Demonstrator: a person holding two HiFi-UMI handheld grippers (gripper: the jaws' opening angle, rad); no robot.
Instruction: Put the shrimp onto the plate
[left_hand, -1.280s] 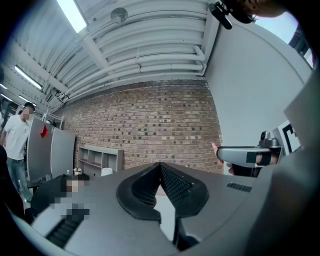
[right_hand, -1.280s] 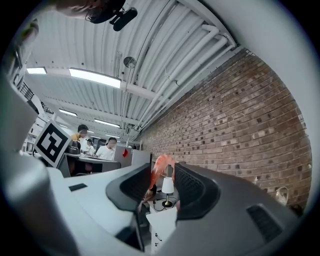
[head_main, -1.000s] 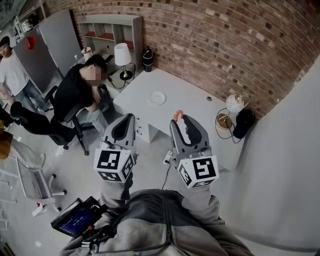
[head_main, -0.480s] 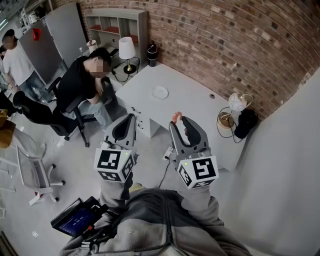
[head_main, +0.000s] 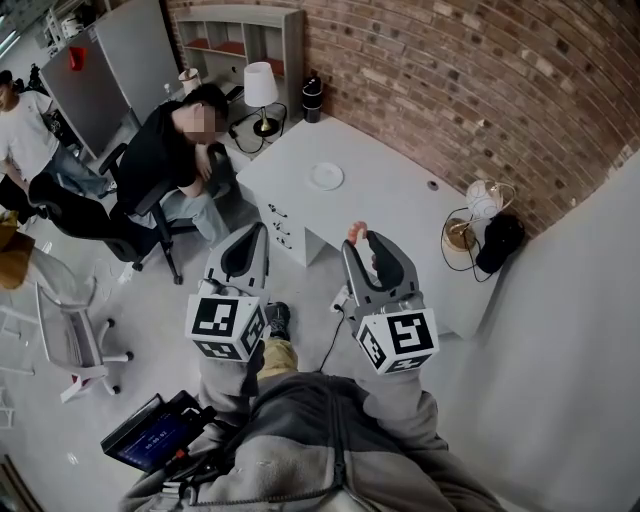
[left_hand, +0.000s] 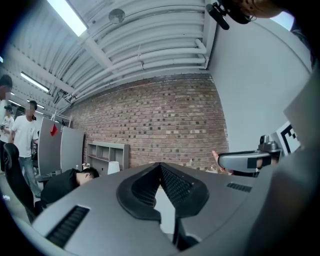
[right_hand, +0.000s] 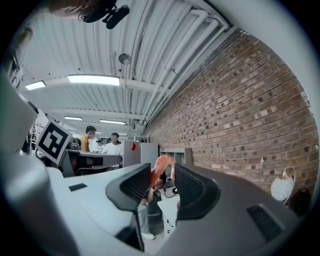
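Most of the shrimp (right_hand: 159, 169) is hidden behind the pads of the right hand-held gripper (right_hand: 162, 182). Only its orange, curved upper end shows above them, and its long axis seems to run upward, arching to the right. That hand-held gripper is clenched on it and held out level in the air toward the white bench (head_main: 390, 215), well apart from the plate (head_main: 325, 176). The left hand-held gripper (left_hand: 160, 167) is level just beside it, jaws pressed together on nothing.
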